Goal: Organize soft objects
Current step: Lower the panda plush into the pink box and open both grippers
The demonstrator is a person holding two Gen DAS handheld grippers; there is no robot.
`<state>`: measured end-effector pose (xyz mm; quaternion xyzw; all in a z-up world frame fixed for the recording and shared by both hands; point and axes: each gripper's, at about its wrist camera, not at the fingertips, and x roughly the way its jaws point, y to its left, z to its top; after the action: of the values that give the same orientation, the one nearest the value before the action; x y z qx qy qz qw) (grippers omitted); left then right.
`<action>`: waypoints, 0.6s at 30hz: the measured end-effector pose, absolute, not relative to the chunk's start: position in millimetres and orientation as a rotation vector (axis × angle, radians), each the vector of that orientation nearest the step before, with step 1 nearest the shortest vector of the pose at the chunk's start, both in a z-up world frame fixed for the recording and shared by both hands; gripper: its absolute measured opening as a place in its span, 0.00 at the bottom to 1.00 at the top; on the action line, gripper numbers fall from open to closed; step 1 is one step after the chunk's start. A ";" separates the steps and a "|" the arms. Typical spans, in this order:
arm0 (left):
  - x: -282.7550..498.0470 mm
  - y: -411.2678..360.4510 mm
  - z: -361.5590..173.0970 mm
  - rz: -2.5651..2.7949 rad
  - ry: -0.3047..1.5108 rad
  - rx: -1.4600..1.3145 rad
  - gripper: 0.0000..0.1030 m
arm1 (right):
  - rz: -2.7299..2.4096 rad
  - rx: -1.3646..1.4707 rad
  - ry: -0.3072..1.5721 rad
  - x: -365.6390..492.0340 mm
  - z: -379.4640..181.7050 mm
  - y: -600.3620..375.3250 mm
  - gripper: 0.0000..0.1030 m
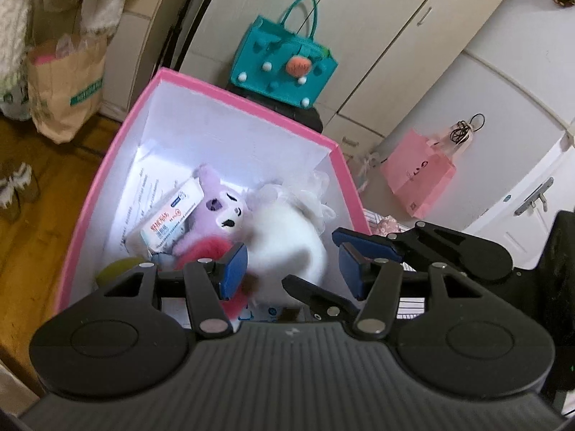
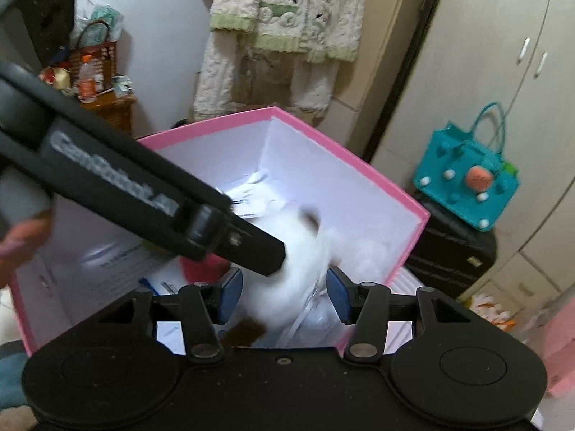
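Bedroom-type bg: cream wardrobe doors (image 1: pixel 413 36), teal felt bag (image 1: pixel 284 61) on a dark case, wood floor (image 1: pixel 32 215) at left. Pink box (image 1: pixel 248 97) w/ white interior is seen below both tools. Inside: white plush (image 1: pixel 287 237) at centre-right, purple plush (image 1: pixel 222 208) just left of it and touching, carton (image 1: pixel 169 219) beside that. Left tool (image 1: pixel 293 269) is held wide over the white plush, nothing gripped. Right tool (image 2: pixel 284 296) is also spread wide, white plush (image 2: pixel 287 287) between its pads; contact can't be confirmed, blurred.
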<state>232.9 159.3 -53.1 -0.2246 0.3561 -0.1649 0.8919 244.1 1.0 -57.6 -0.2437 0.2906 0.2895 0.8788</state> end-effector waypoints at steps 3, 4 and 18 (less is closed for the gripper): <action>220.3 161.9 -45.3 -0.355 0.724 -0.455 0.54 | 0.609 -0.482 0.592 239.7 -53.3 -3.9 0.56; 214.7 161.9 -41.5 -0.360 0.716 -0.441 0.54 | 0.617 -0.466 0.584 237.4 -50.3 -7.9 0.56; 141.9 146.6 13.1 -0.391 0.669 -0.212 0.55 | 0.715 -0.264 0.604 183.3 -2.3 -60.1 0.56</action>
<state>141.9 146.6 13.1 -0.1032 0.3257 -0.1903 0.9203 183.3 -60.1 -2.3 -0.1271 0.2901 0.3435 0.8841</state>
